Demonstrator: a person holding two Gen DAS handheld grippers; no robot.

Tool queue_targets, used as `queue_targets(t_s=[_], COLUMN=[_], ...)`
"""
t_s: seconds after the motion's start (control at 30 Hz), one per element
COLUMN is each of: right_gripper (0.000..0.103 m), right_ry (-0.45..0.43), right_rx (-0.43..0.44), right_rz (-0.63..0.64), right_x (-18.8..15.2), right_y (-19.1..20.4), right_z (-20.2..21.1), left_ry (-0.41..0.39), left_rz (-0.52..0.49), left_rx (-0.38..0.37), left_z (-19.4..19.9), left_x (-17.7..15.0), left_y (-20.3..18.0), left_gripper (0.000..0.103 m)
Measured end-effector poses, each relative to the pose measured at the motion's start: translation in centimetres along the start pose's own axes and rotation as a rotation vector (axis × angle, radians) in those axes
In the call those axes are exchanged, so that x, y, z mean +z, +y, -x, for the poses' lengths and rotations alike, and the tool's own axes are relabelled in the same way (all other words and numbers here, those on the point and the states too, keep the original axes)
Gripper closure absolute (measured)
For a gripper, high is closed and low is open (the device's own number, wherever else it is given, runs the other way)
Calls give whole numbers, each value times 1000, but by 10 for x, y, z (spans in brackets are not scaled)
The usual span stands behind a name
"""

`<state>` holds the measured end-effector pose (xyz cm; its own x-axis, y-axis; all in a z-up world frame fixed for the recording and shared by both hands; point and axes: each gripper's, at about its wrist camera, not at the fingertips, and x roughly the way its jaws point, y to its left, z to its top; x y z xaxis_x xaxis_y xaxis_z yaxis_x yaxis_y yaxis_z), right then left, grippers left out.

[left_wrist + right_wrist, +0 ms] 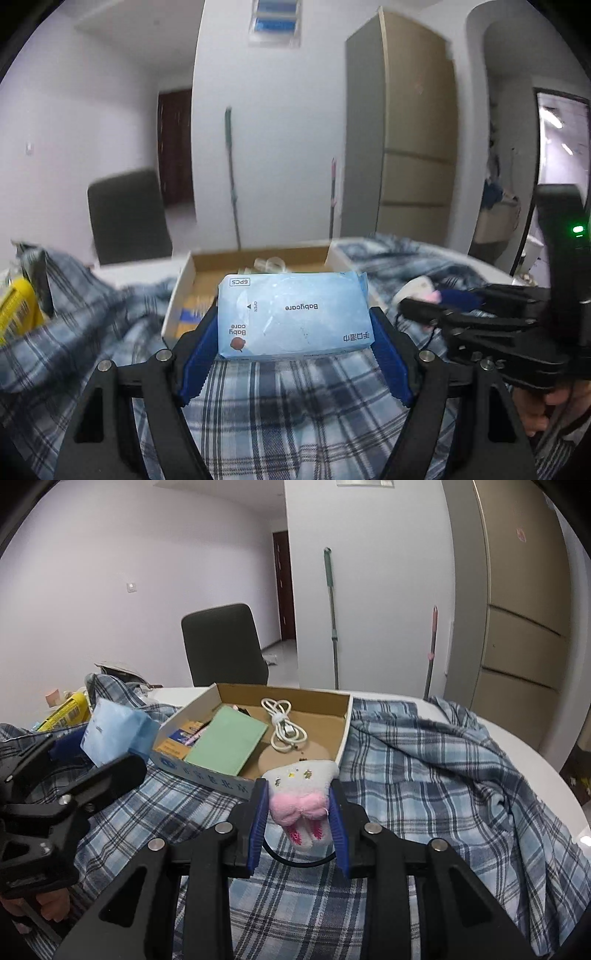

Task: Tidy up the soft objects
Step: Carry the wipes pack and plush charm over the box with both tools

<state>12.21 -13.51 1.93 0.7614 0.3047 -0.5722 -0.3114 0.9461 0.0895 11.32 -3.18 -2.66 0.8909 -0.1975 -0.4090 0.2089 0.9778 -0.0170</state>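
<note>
My left gripper [293,321] is shut on a light blue Babycare wipes pack [293,314] and holds it above the plaid cloth [280,398], just in front of the cardboard box [184,280]. The pack also shows in the right wrist view [110,734]. My right gripper [297,805] is shut on a small white and pink plush toy [303,805], which hangs upside down just in front of the box [345,723]. The right gripper also shows in the left wrist view [436,314].
The box holds a green notebook [227,744], a white cable [284,725] and small cards. A yellow package [68,710] lies at the left. The plaid cloth [443,768] covers the white table [524,749]. A dark chair [223,646] stands behind.
</note>
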Motion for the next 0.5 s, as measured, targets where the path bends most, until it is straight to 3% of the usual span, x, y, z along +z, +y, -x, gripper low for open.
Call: queue_targets(t_s=[0.2, 0.5], right_gripper=[72, 72], right_ry=[-63, -95], right_rx=[4, 4], right_rz=[42, 36], right_x=[0, 4], right_y=[9, 8], right_z=[11, 16], left_ry=[-94, -122], left_rz=[15, 32], left_rx=[13, 59], left_z=[18, 26], left_x=[3, 8], left_y=[1, 6], left_gripper=[24, 24])
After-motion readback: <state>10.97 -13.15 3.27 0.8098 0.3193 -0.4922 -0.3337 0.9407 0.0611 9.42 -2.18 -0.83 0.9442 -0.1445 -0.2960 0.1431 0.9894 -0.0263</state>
